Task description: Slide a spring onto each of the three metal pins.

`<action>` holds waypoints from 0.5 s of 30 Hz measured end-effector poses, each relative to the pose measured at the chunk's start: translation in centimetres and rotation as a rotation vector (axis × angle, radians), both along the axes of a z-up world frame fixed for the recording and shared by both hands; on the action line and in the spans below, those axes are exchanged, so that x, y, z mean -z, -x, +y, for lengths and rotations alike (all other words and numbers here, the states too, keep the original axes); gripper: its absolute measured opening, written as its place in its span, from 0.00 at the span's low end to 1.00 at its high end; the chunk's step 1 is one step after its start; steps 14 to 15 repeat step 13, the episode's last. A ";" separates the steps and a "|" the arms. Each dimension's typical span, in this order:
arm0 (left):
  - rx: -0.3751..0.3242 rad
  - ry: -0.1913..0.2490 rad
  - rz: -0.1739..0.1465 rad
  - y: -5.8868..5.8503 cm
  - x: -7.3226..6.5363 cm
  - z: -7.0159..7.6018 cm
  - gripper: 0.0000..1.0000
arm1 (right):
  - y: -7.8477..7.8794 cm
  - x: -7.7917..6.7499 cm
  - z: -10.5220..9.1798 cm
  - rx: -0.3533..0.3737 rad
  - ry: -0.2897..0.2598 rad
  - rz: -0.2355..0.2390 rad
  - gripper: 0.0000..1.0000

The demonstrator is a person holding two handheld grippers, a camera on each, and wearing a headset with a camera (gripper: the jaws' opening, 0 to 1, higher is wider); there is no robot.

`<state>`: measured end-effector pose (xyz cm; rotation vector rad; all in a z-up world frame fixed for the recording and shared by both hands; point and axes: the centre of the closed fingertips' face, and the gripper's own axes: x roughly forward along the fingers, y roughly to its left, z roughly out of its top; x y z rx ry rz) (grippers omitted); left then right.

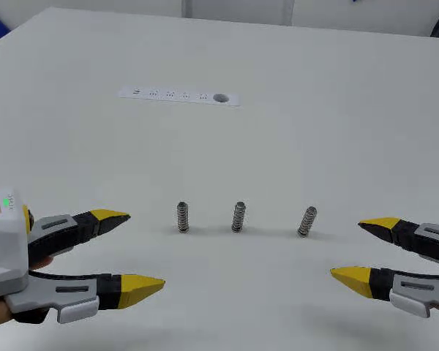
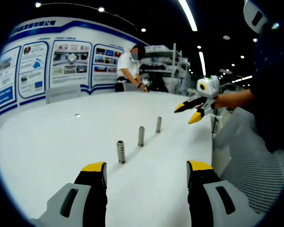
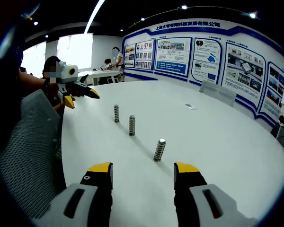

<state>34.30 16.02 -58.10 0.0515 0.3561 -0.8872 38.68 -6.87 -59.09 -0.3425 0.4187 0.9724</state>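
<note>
Three metal pins stand in a row on the white table (image 1: 278,146), each with a spring around it: the left one (image 1: 182,217), the middle one (image 1: 238,216) and the right one (image 1: 307,221), which leans a little. My left gripper (image 1: 135,248) hovers open at the near left, with nothing between its yellow tips. My right gripper (image 1: 364,250) is open and empty at the near right. From the left gripper view the nearest spring (image 2: 120,151) stands ahead of the open jaws. In the right gripper view the closest spring (image 3: 159,149) rises just beyond the fingertips (image 3: 100,168).
A white socket strip (image 1: 178,96) is set into the table further back. A mesh chair back (image 3: 28,142) stands by the table's edge. A person (image 2: 129,68) stands at a far bench. Wall posters (image 3: 199,56) line the room.
</note>
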 end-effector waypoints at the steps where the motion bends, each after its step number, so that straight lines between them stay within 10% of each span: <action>1: 0.001 0.000 0.001 0.0 0.0 0.0 0.70 | 0.0 0.0 0.0 0.002 -0.002 -0.001 0.53; 15: -0.008 0.009 0.004 -0.3 0.2 0.2 0.72 | -0.3 -0.2 0.1 0.018 -0.025 -0.007 0.59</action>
